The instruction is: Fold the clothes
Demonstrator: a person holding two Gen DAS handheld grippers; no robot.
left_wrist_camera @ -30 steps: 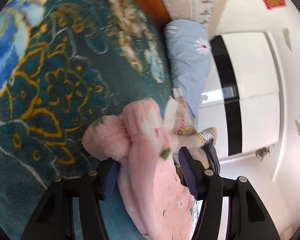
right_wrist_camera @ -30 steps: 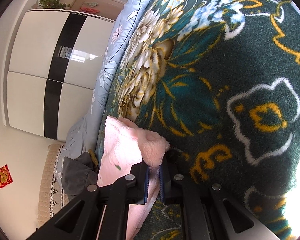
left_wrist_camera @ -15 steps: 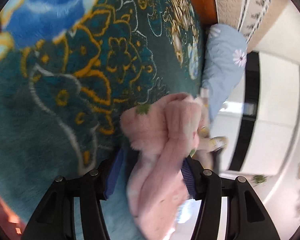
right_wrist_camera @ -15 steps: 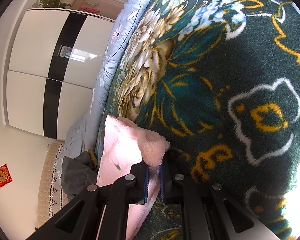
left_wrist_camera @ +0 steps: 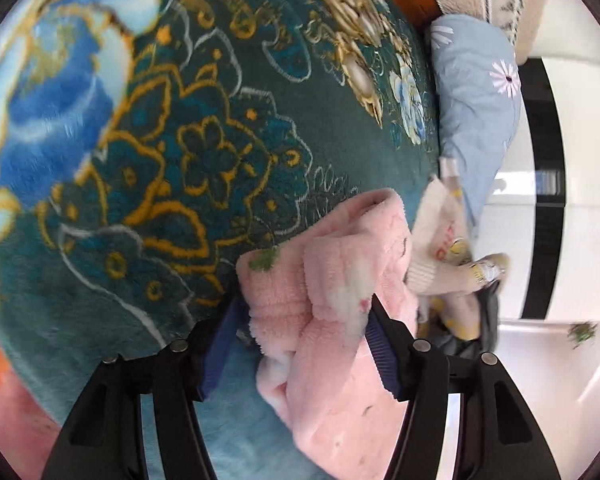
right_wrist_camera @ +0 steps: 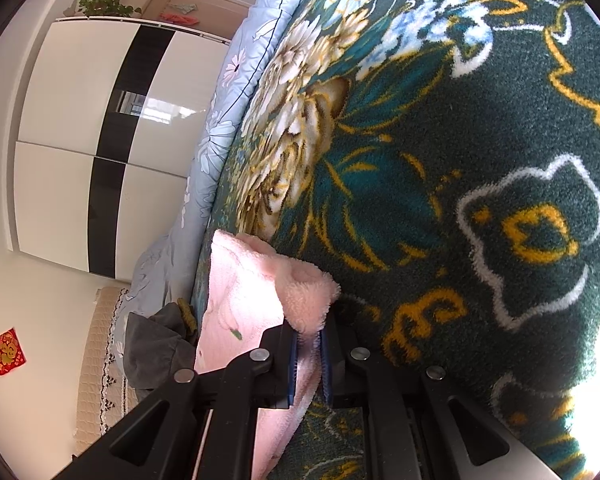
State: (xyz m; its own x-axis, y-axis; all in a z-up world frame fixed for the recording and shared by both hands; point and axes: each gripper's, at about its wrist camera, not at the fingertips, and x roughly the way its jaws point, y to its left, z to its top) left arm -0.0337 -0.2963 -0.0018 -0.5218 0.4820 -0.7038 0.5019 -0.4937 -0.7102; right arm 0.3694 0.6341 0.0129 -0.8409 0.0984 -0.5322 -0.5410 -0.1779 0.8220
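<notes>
On a bed covered by a floral blanket (right_wrist_camera: 440, 184), the right gripper (right_wrist_camera: 309, 354) pinches a pink fleece garment (left_wrist_camera: 340, 320) taut while the left gripper (left_wrist_camera: 300, 344), jaws just widening, loosely straddles its bunched fold.

Bright daylight, fisheye-warped edges, left view motion-blurred

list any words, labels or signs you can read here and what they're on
Red lettering on the cream garment: partly hidden and blurred, not readable.
Red square paper on the wall: a gold figure or character, too small to read.
Pink fleece garment, blanket, wardrobe: no text.
</notes>
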